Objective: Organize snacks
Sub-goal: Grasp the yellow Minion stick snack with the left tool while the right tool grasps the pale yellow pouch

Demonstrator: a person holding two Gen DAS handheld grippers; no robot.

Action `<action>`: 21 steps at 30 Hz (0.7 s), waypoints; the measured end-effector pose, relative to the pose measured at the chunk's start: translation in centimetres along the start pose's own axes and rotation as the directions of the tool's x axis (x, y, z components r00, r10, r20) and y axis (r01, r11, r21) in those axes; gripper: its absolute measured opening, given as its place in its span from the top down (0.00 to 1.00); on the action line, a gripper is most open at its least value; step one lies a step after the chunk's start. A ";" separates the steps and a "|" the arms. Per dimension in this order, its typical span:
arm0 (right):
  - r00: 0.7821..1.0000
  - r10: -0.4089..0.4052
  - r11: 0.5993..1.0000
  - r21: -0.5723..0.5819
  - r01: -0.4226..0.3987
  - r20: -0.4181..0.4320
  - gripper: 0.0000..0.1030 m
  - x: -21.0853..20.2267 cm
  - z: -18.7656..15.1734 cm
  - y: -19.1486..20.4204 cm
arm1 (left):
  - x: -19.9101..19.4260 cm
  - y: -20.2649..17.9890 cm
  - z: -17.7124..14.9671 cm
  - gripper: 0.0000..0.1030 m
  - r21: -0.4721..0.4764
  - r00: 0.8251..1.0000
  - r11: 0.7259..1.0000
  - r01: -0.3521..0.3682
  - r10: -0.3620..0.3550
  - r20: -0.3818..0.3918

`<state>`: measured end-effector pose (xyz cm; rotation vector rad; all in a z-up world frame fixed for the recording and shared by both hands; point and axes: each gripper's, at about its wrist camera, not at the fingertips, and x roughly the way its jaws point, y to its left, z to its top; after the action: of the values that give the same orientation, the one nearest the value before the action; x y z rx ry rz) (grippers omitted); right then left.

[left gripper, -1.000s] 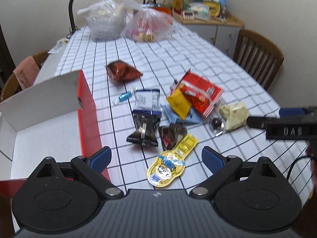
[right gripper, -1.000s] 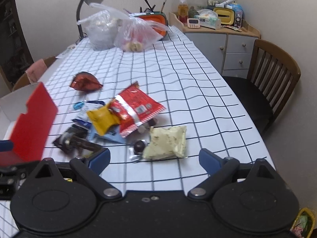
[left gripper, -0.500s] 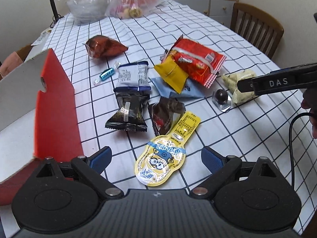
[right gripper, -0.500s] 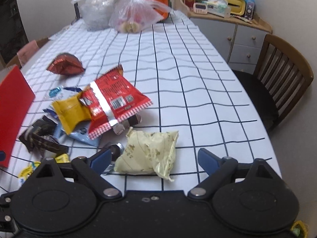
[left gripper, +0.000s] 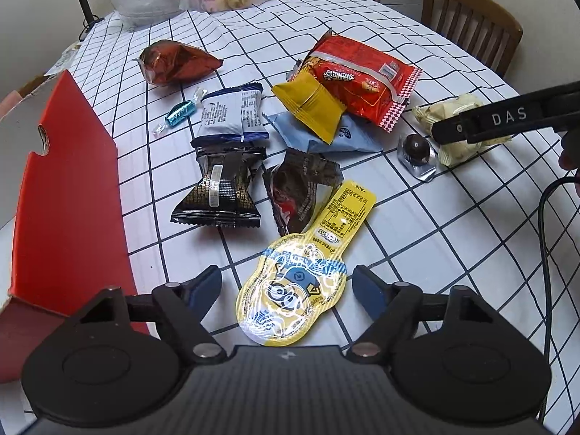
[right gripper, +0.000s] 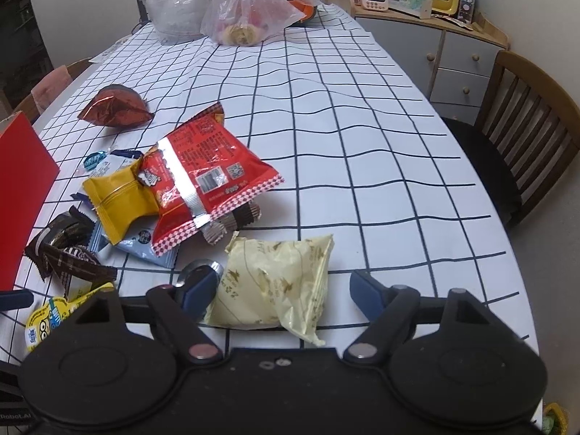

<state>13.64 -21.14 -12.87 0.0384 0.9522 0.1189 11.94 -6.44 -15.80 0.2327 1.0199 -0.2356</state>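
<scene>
Two grippers poised over loose snacks on a checked tablecloth (right gripper: pixel 362 145).

The left gripper (left gripper: pixel 286 286) straddles a yellow cartoon pouch (left gripper: pixel 301 282), lying flat near the table's edge; its jaws have just been closing but are not touching it. The right gripper (right gripper: pixel 279 290) likewise has been closing around a pale cream bag (right gripper: pixel 275 282), unclamped. A foil chocolate ball (left gripper: pixel 415 148) crowds the right gripper's left finger; a red box (left gripper: pixel 65 195) stands left of the pile.

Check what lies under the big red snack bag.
The red snack bag rests on a yellow packet, a pale blue packet and a dark ridged wrapper. Anything further beneath is covered.
</scene>
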 end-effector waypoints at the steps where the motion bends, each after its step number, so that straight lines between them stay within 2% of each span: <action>1: 1.000 0.005 1.000 -0.002 -0.005 -0.001 0.27 0.0 0.0 0.0 | 0.0 0.0 0.0 0.26 -0.004 1.000 1.000 0.003 -0.003 0.001; 3: 1.000 0.014 1.000 0.000 -0.014 -0.001 0.31 0.0 -0.1 0.0 | -0.2 -0.2 0.0 0.37 -0.011 1.000 1.000 0.013 -0.013 0.000; 8: 0.999 0.036 0.999 -0.005 -0.036 -0.017 0.44 0.1 -0.4 0.1 | -0.5 -1.1 0.0 0.46 -0.018 1.000 1.000 -0.007 0.007 -0.001; 21: 0.998 0.057 0.998 -0.011 -0.057 0.005 0.53 -1.2 -0.9 -1.2 | -0.9 -1.1 -0.4 0.50 -0.123 0.999 0.992 -0.039 0.037 -0.023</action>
<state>12.30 -22.48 -12.49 0.0559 0.9452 0.1768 10.82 -7.32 -15.29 0.1423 1.0459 -0.1350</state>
